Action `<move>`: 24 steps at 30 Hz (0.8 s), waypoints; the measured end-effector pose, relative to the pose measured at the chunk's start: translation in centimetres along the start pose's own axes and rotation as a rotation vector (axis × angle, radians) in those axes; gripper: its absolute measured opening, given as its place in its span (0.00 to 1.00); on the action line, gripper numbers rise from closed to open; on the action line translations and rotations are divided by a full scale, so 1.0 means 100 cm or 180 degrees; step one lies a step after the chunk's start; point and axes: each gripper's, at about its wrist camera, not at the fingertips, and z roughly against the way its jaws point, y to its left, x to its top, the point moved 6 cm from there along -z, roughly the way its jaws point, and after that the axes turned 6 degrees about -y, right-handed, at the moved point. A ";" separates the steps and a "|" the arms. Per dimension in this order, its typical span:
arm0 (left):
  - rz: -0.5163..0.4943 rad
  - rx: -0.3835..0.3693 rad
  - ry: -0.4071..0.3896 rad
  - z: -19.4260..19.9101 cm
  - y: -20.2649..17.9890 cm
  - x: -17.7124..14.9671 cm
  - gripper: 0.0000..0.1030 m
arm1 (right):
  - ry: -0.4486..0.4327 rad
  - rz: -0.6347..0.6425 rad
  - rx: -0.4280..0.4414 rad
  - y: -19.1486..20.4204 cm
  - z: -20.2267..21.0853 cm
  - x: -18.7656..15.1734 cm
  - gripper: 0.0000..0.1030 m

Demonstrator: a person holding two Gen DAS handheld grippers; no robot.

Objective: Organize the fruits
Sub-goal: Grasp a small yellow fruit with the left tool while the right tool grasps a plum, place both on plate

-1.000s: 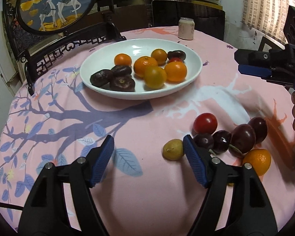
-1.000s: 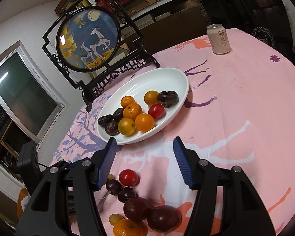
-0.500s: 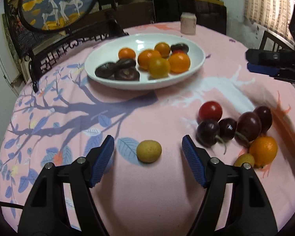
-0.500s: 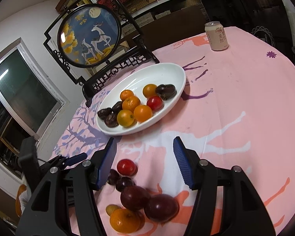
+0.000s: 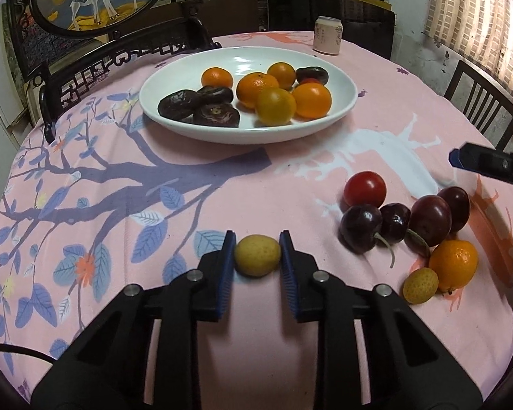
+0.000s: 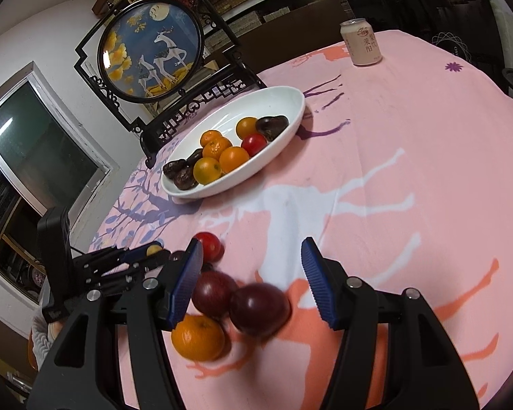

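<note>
The left gripper (image 5: 257,255) points steeply down at the pink cloth-covered round table (image 5: 195,205). Its jaws have just been closing and now pinch a small yellow-green oval fruit (image 5: 257,255) at the near edge, both blue pads touching its sides. The fruit rests on the cloth.

The right gripper (image 6: 251,275) angles down over the loose fruit group on the right, with its jaws spread and nothing between the pads. A dark red round plum (image 6: 258,308) lies just below the gap, beside a second plum (image 6: 213,294); an orange mandarin (image 6: 198,337) sits nearer, under the left finger.

The white oval ceramic dish (image 5: 338,83) stands at the far centre of the table. It contains several orange mandarins (image 5: 311,99), three dark brown wrinkled fruits (image 5: 198,104) on its left side, another dark fruit (image 5: 312,74) at the far right, and a red tomato (image 6: 253,144).

A red cherry tomato (image 5: 365,189), two dark cherries (image 5: 360,227) and a speckled yellow fruit (image 5: 420,285) lie outside the dish, on the right.
</note>
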 end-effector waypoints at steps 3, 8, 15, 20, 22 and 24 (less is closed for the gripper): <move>0.0010 0.0026 0.0011 0.000 0.002 0.000 0.26 | 0.0036 0.0021 -0.0022 -0.001 0.005 -0.011 0.54; -0.0014 0.0045 0.0017 -0.001 0.002 0.000 0.26 | 0.0224 0.0091 0.0022 0.001 0.005 -0.031 0.45; 0.0002 0.0036 0.0028 -0.002 0.002 0.000 0.26 | 0.0455 0.0055 0.0019 -0.001 -0.007 -0.039 0.41; 0.0049 -0.0021 0.0014 -0.002 0.003 0.002 0.26 | 0.0467 0.0067 0.0025 0.000 -0.008 -0.038 0.38; 0.0085 -0.0008 -0.0054 0.003 0.006 0.006 0.26 | 0.0436 0.0028 0.0083 -0.001 -0.006 -0.036 0.38; 0.0140 0.0020 -0.0165 0.014 0.010 0.016 0.25 | 0.0327 0.0020 0.0111 0.002 -0.002 -0.025 0.38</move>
